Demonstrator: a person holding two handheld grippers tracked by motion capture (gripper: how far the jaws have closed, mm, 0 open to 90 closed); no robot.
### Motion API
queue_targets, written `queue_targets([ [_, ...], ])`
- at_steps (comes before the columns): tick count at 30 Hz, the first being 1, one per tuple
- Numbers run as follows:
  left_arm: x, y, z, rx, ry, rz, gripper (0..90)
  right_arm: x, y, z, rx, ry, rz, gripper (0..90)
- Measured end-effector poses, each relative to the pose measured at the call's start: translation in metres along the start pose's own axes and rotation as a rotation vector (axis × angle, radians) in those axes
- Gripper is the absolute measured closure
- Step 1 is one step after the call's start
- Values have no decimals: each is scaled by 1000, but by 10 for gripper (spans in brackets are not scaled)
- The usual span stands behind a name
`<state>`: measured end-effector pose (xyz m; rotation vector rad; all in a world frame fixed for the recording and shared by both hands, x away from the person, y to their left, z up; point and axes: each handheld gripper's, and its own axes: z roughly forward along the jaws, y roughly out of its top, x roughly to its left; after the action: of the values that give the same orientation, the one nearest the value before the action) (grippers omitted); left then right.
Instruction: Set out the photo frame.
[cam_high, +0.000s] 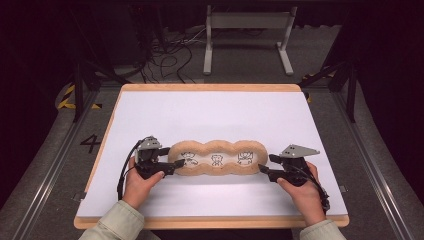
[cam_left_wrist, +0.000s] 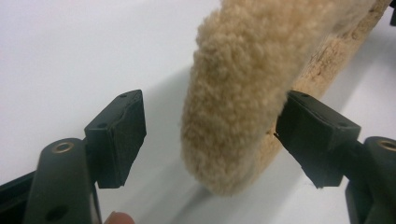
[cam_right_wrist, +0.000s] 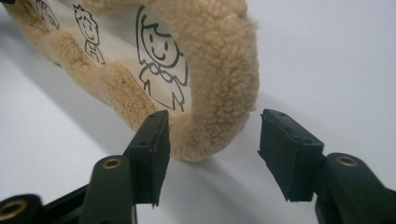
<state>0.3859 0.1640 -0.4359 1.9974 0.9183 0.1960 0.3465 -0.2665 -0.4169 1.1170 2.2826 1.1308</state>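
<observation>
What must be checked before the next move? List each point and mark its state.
1. Left tongs open around the end of the tan fleecy three-lobed cushion with cartoon drawings: ok.
2. Left tongs' pads free of the fleece: cannot tell; one pad seems to brush it.
3. Right tongs open, with gaps on both sides of the cushion's other end: ok.
4. Cushion resting on the white tabletop, away from its edges: ok.
5. Drawings facing up: ok.
</observation>
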Motion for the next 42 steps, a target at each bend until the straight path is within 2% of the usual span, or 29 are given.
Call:
queue_targets([
  [2, -4, -2, -5, 4, 27, 25, 243, -2, 1, -3, -10, 5, -3, 396],
  [3, -4, -2, -5, 4, 27, 25, 236, -2, 1, -3, -10, 5, -3, 396],
  [6, -12, -7, -17, -7, 54, 69, 233, -5, 4, -12, -42, 21, -17, 358],
  [9, -16, -12, -26, -8, 75, 82, 229, -6, 6, -19, -71, 31, -22, 340],
  [13, -17, -18, -41, -27, 91, 74, 221, -10, 5, -30, -95, 36, -43, 320],
  [17, -14, -24, -52, -40, 104, 69, 219, -16, 1, -39, -109, 41, -44, 315],
  [21, -8, -30, -60, -64, 124, 25, 213, -24, -4, -45, -106, 43, -35, 311],
  [25, -1, -36, -66, -73, 114, -34, 203, -33, -9, -51, -112, 32, -18, 301],
  [29, 7, -41, -71, -78, 127, -57, 191, -38, -12, -54, -114, 27, 0, 296],
  [34, 20, -50, -78, -80, 144, -109, 185, -51, -21, -54, -83, 32, 35, 243],
  [39, 33, -55, -79, -76, 192, -162, 190, -58, -26, -53, -91, 18, 47, 171],
  [42, 41, -60, -78, -62, 208, -185, 187, -62, -30, -51, -97, 24, 46, 161],
])
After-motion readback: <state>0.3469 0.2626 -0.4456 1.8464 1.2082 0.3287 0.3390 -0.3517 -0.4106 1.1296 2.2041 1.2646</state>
